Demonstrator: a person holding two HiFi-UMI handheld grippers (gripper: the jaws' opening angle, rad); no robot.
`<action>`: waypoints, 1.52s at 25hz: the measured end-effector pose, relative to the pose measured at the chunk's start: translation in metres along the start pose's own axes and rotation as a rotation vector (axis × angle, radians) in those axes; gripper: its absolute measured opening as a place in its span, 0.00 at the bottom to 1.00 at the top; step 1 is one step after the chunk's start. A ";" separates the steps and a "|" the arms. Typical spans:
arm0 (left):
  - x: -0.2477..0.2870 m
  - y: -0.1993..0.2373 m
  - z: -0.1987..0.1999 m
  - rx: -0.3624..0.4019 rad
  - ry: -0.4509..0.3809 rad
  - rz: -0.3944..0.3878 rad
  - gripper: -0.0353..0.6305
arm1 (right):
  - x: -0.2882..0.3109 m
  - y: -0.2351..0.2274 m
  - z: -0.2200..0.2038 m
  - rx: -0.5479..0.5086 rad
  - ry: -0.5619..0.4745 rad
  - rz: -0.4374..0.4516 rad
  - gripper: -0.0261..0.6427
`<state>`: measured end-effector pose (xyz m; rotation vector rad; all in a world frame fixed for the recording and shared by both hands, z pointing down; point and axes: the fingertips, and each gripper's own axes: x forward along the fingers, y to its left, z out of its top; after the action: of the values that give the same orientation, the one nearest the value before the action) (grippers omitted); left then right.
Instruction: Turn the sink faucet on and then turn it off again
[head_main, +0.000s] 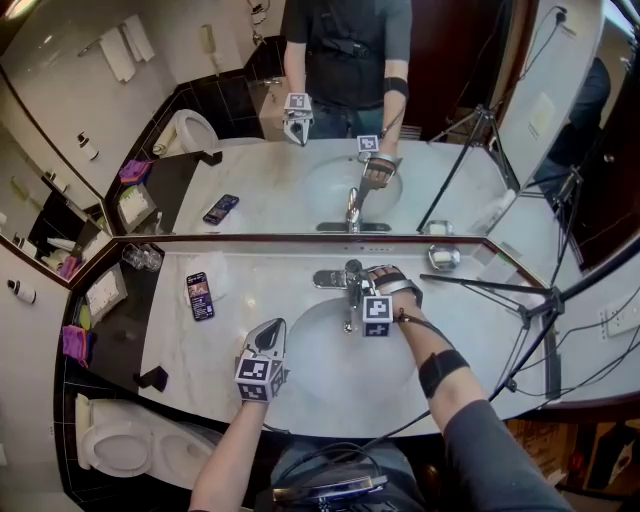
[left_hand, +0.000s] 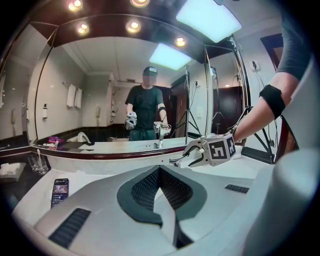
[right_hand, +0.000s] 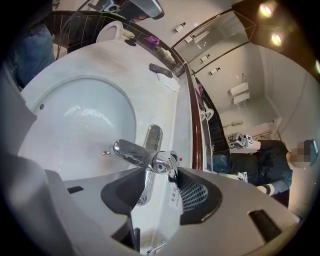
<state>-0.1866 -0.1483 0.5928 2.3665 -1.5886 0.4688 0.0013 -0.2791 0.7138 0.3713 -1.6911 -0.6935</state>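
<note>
The faucet (head_main: 351, 290) stands at the back rim of the sink (head_main: 330, 365), just below the mirror (head_main: 300, 190). The right gripper (right_hand: 156, 176) is at it. Its fingers stand apart with the faucet's chrome top between them, one pad close against its rear end, and nothing is clamped. No stream of water shows in the basin, so the step in hand looks like working the handle. To do it well, the fingers should probably bear squarely on the chrome and move it in one slow stroke, since a polished round part may slip out of a loose hold.

The left gripper (left_hand: 159, 170), fingers together and empty, hovers over the surface (head_main: 250, 275) left of the basin, well apart from the faucet. A phone (head_main: 200, 296) lies further left, drinking glasses (head_main: 143, 258) sit in the back corner, a small metal dish (head_main: 443, 257) rests right of the faucet, and a tripod (head_main: 520, 300) leans in from the right. None of these blocks the reach. Only the mirror's edge, close behind, limits room for the far finger.
</note>
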 end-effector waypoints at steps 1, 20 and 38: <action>-0.001 0.001 -0.001 -0.001 0.000 0.002 0.05 | 0.000 0.001 0.000 0.005 0.002 0.004 0.34; 0.003 0.001 -0.003 -0.002 0.009 0.000 0.05 | 0.000 0.019 -0.007 -0.020 0.021 -0.059 0.33; 0.010 -0.002 -0.004 -0.007 0.012 -0.007 0.05 | 0.002 0.037 -0.010 0.006 0.018 -0.059 0.30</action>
<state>-0.1813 -0.1542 0.6006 2.3587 -1.5737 0.4737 0.0152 -0.2546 0.7399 0.4320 -1.6712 -0.7266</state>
